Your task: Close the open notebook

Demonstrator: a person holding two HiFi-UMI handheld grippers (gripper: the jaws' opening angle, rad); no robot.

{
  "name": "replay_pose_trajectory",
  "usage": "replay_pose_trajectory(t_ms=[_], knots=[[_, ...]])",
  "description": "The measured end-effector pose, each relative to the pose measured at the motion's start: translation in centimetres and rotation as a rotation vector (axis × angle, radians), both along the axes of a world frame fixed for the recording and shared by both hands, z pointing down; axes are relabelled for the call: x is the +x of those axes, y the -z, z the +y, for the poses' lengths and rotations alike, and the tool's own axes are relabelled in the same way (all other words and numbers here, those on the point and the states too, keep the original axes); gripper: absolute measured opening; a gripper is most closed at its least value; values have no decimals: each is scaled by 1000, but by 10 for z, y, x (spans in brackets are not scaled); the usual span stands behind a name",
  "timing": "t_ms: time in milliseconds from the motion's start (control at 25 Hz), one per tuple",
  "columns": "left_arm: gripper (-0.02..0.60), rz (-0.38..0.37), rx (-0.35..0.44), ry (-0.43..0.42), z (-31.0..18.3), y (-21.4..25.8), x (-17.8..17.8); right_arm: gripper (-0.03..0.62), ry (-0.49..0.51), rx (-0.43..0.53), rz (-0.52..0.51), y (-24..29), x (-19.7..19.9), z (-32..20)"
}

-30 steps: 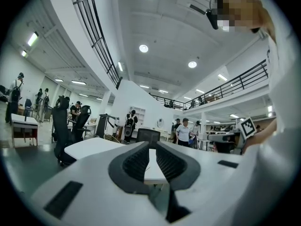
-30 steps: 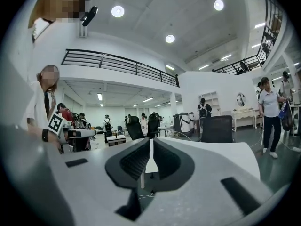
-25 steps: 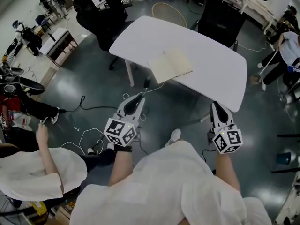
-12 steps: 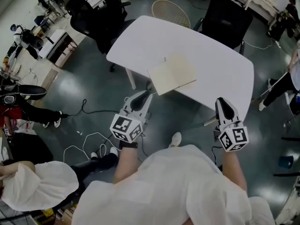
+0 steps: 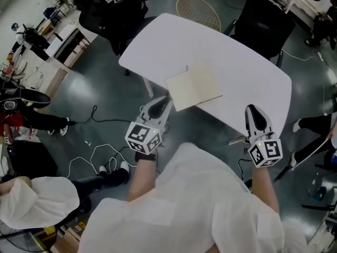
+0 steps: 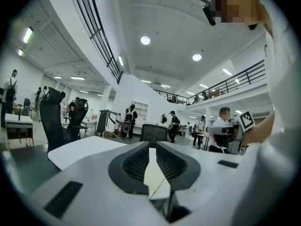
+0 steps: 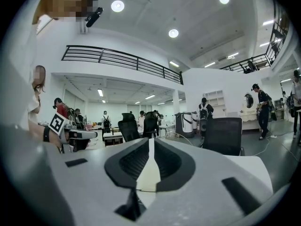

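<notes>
An open notebook [image 5: 194, 86] with cream pages lies flat near the front edge of the white table [image 5: 247, 67]. My left gripper [image 5: 158, 105] is shut and empty, with its tip just short of the table edge below the notebook's left page. My right gripper [image 5: 254, 112] is held at the table's right front edge, well right of the notebook, with its jaws together and nothing between them. In the left gripper view the shut jaws [image 6: 150, 147] point level across the table [image 6: 80, 149], and a cream page [image 6: 154, 178] shows through the gap behind them. The right gripper view shows closed jaws [image 7: 151, 140] over the tabletop [image 7: 254, 166].
Black office chairs stand behind the table at the left [image 5: 105, 15] and the right [image 5: 266, 20], with a round wire basket [image 5: 197, 7] between them. Cables [image 5: 100, 157] trail on the grey floor beside a table leg [image 5: 147, 86]. A person in white [image 5: 31, 199] crouches at lower left.
Both grippers have moved forward to the table's near edge, and the table and notebook have come closer in the head view. Both stayed closed. The crouching person at lower left has shifted.
</notes>
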State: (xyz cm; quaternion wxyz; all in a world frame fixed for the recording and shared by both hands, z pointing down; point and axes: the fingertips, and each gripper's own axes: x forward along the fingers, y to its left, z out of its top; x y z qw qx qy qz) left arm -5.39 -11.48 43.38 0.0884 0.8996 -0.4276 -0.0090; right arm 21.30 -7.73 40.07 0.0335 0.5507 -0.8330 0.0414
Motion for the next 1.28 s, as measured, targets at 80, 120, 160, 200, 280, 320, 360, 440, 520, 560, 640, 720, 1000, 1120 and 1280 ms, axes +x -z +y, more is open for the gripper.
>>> replay_pose_trajectory(t_ms=[80,120,160,200,280,320,360,440,520,560,640,720,1000,1120,1280], knots=[[43,-3,-11,1,-1,-4,4,37,8,-15,1,-6,2,-4],[43,-5,-16,2,-1,-5,4,37,13,-20,1,-9,2,-6],[43,-6,-20,5,-1,-7,5,37,18,-23,0,-10,2,-8],[43,-8,-23,9,-2,-8,4,37,23,-23,-2,-11,2,-11],[43,-6,-34,20,-6,-12,4,37,29,-27,-7,-14,3,-17],[43,-2,-43,24,-8,-15,4,37,31,-31,-7,-15,4,-20],[43,1,-54,27,-10,-18,4,37,31,-35,-7,-16,5,-23],[43,-3,-72,33,-14,-25,3,37,31,-44,-8,-17,5,-29],[43,-19,-87,40,-19,-34,2,38,30,-47,-8,-19,5,-36],[43,-28,-95,41,-22,-39,1,38,31,-47,-8,-20,4,-40],[43,-45,-110,35,-28,-47,1,40,38,-43,-6,-23,1,-47],[43,-57,-127,33,-34,-54,1,44,50,-42,5,-23,-4,-53],[43,-58,-216,22,-54,-82,-3,55,60,-52,7,-30,-14,-74],[43,-45,-281,7,-62,-101,-5,57,57,-59,3,-31,-20,-82],[44,-40,-366,-5,-71,-127,-7,60,64,-67,7,-34,-29,-90]])
